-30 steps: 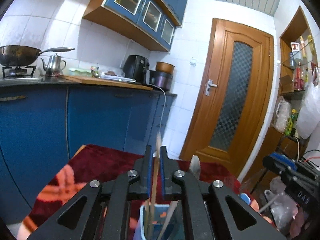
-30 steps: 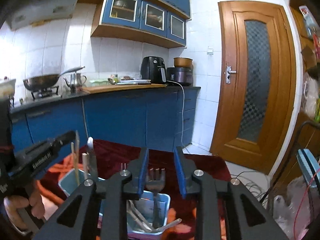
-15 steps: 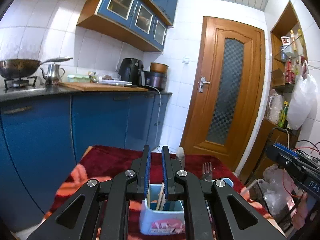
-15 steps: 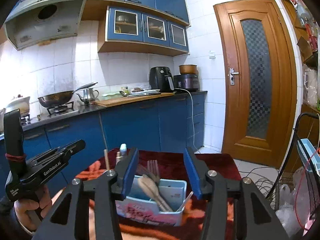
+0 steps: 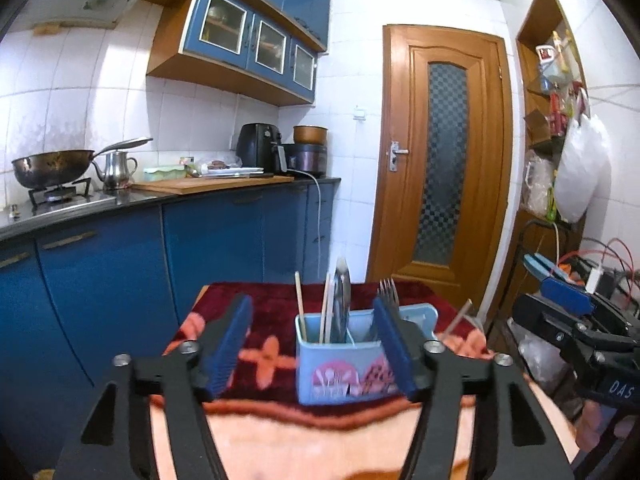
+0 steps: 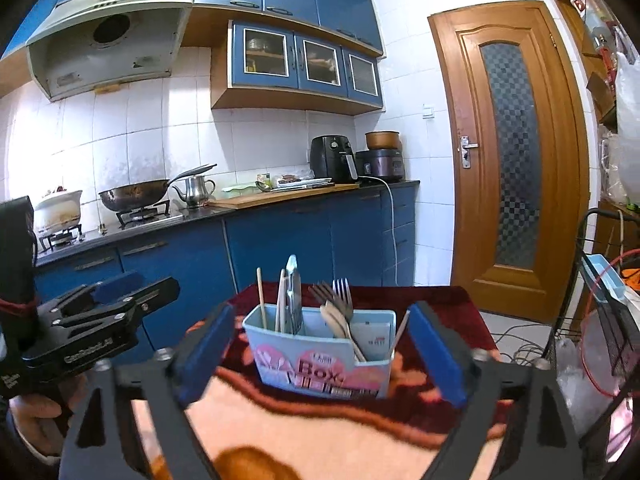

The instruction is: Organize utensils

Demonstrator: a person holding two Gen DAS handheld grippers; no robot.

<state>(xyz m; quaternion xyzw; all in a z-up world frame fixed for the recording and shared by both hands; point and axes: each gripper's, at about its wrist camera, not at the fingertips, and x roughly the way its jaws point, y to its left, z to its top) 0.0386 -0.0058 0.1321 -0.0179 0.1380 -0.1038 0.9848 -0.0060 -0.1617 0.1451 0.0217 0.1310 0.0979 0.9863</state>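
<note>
A light blue utensil box (image 5: 344, 368) (image 6: 320, 352) stands on a red and orange patterned cloth (image 5: 264, 344) (image 6: 320, 432). Chopsticks (image 5: 299, 306) (image 6: 261, 298) and a knife (image 5: 342, 300) (image 6: 294, 294) stand upright in its left compartment. Forks (image 5: 388, 292) (image 6: 340, 292) and wooden spoons (image 6: 338, 320) lean in its right compartment. My left gripper (image 5: 312, 344) is open and empty, a short way in front of the box. My right gripper (image 6: 320, 350) is open and empty, also a little in front of the box. The left gripper also shows in the right wrist view (image 6: 108, 304).
Blue kitchen cabinets (image 5: 120, 272) with a worktop run along the left, with a wok (image 5: 52, 166), a kettle (image 5: 116, 166) and an air fryer (image 5: 256, 148). A wooden door (image 5: 444, 168) is behind the table. A wire rack (image 6: 600, 304) with cables stands at the right.
Both grippers have opened wide and drawn back and up from the box. The left one has let go of the chopsticks, which now stand in the box.
</note>
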